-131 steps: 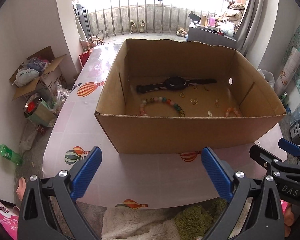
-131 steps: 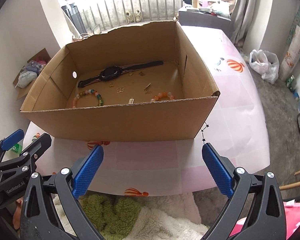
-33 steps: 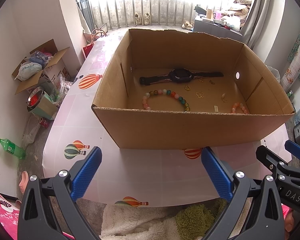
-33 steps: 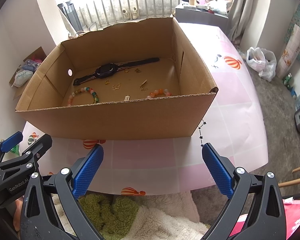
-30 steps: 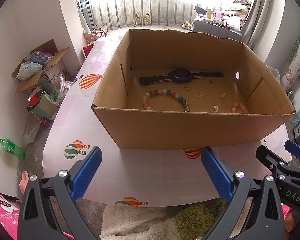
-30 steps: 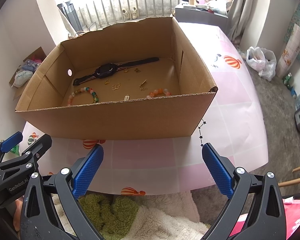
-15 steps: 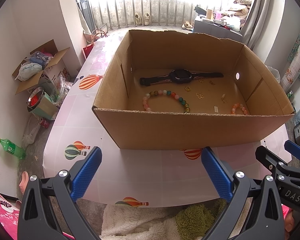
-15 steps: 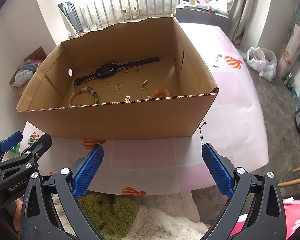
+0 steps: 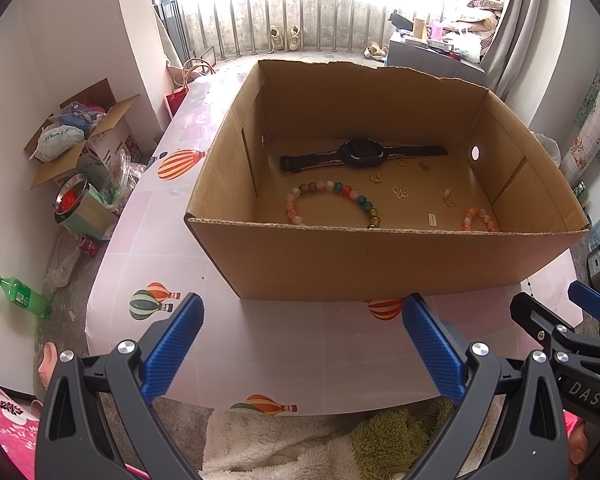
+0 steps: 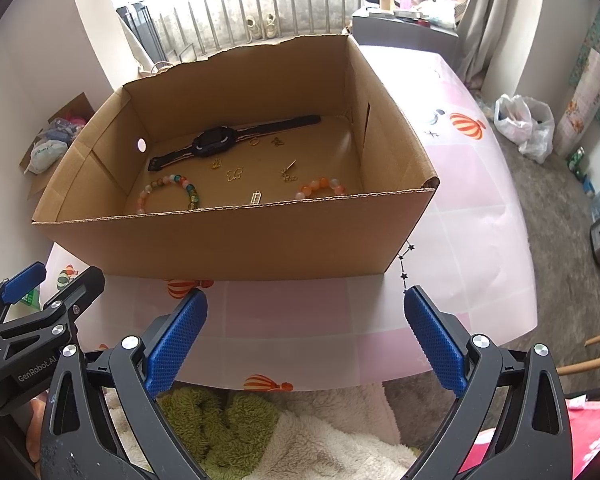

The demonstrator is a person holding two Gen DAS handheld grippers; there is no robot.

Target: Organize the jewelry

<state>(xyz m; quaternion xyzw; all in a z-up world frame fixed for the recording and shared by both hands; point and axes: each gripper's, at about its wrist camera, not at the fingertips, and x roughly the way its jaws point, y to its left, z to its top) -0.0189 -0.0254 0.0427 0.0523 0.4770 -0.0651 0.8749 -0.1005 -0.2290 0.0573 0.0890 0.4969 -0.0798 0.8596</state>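
Both grippers hover at the near edge of the table [image 9: 260,352], side by side, w/ nothing between their blue pads. Left gripper [image 9: 300,344] has its jaws spread wide and holds nothing; right gripper [image 10: 304,332] is likewise wide apart and empty. Straight ahead of both sits an open cardboard box [image 9: 380,264], its near wall well beyond the fingertips, no contact. All jewelry lies on the box floor, past that wall. From the left gripper: black watch [image 9: 362,154] is farthest, laid across the back; multicolour bead bracelet [image 9: 332,200] is ahead and slightly left of centre, nearer the front wall; orange bead bracelet [image 9: 478,218] is ahead-right, partly hidden by the box rim; small gold charms [image 9: 400,192] are scattered betw. the watch and the bracelets. From the right gripper the orange bracelet [image 10: 320,188] sits nearly dead ahead, the multicolour one [image 10: 172,190] ahead-left, the watch [image 10: 216,142] behind them. A thin black star chain [image 10: 404,268] lies on the table just beside the box's front right corner, near the right gripper's right finger.
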